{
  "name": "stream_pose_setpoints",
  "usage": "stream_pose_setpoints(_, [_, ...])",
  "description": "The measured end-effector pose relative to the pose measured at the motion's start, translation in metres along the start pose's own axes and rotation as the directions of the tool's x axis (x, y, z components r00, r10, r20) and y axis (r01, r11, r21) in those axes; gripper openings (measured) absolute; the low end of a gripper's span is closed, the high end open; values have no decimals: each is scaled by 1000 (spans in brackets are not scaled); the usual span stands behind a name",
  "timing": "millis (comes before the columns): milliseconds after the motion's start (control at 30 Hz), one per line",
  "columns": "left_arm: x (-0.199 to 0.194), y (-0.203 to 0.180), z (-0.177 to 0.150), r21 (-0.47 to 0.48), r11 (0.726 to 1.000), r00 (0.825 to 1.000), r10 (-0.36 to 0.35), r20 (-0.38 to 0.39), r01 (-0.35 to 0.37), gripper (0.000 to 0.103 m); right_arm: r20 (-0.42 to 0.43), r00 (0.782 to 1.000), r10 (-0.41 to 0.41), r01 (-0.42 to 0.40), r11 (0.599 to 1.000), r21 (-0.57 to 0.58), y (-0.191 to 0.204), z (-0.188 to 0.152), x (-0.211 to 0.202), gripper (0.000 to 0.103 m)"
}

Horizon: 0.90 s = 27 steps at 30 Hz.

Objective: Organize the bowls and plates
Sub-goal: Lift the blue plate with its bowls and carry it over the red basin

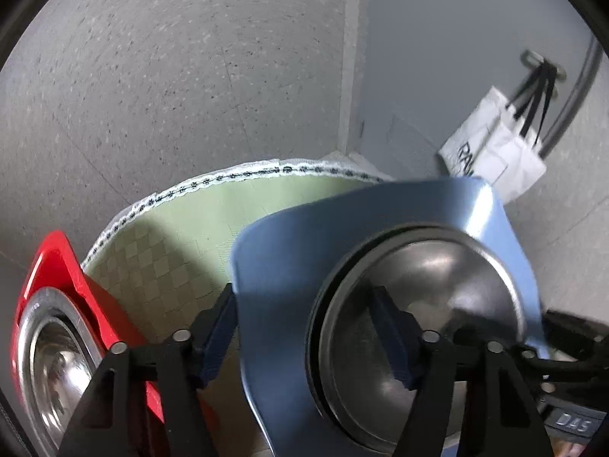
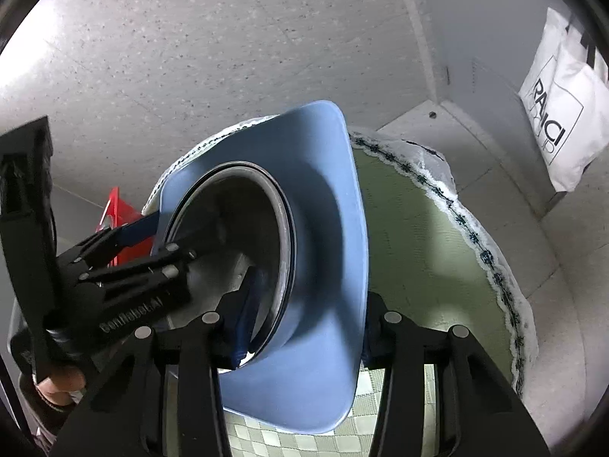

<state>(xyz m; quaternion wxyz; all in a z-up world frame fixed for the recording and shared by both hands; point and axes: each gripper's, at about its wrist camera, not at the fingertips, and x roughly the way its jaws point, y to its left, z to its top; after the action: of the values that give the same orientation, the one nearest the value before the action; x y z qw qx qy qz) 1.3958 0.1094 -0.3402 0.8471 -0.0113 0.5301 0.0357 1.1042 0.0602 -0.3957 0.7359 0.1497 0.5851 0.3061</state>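
Observation:
A blue square plate (image 1: 281, 266) with a steel bowl (image 1: 426, 304) set in it is held up, tilted, above the round table with its green checked cloth (image 1: 171, 236). My left gripper (image 1: 308, 327) is shut on the plate's near edge, one finger under the blue rim and one inside the bowl. In the right wrist view my right gripper (image 2: 304, 327) is shut on the same blue plate (image 2: 327, 198), gripping the rim beside the steel bowl (image 2: 236, 213). The left gripper (image 2: 152, 236) shows there at the left. A red plate (image 1: 64, 266) holding another steel bowl (image 1: 57, 373) sits at the table's left.
The cloth has a white lace border (image 1: 228, 179), also seen at the table's right edge (image 2: 491, 259). Speckled grey floor (image 1: 171, 57) lies beyond. A white tote bag (image 2: 563, 122) hangs on the wall at the right.

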Motion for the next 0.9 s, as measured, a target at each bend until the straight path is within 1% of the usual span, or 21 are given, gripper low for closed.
stream_pose_setpoints(167, [-11,5,-7,-34,999,999,-35,13,35,61,23,999,23,-24,999,23,-3,-2,-13,35])
stream_pose_setpoints(200, [-21,11,-9,-43,998,999,-41,18,42,61,29,999,24,-25,999,21,-3,-1,-18,35])
stream_pose_setpoints(333, [-49,14,-12,-71,996,998,-51,41,54,60,57,998,29,-30,1000,3,7,2,-40,34])
stream_pose_setpoints(433, [-81,22,-15,-104,992,994,-64,87,73,60,93,995,37,-34,999,-32,22,3,-62,34])
stream_pose_setpoints(500, [-100,29,-20,-121,990,991,-62,114,76,60,114,992,49,-42,997,-63,39,5,-77,34])
stream_pose_setpoints(533, [-114,36,-24,-133,988,989,-56,137,74,60,120,991,51,-42,996,-75,46,6,-80,34])
stream_pose_setpoints(600, [-132,47,-32,-153,986,986,-42,159,67,60,129,990,59,-45,993,-110,65,8,-88,34])
stream_pose_setpoints(733, [-171,83,-55,-213,976,980,3,200,40,60,122,987,100,-77,980,-183,107,8,-90,34])
stream_pose_setpoints(767, [-179,94,-62,-233,972,978,20,206,30,60,111,987,115,-89,974,-210,123,7,-86,34])
stream_pose_setpoints(833, [-193,120,-79,-277,961,976,63,207,-3,60,90,987,135,-110,965,-238,143,5,-76,34])
stream_pose_setpoints(900, [-202,140,-93,-312,950,975,95,199,-29,60,51,986,161,-142,954,-266,168,2,-58,34])
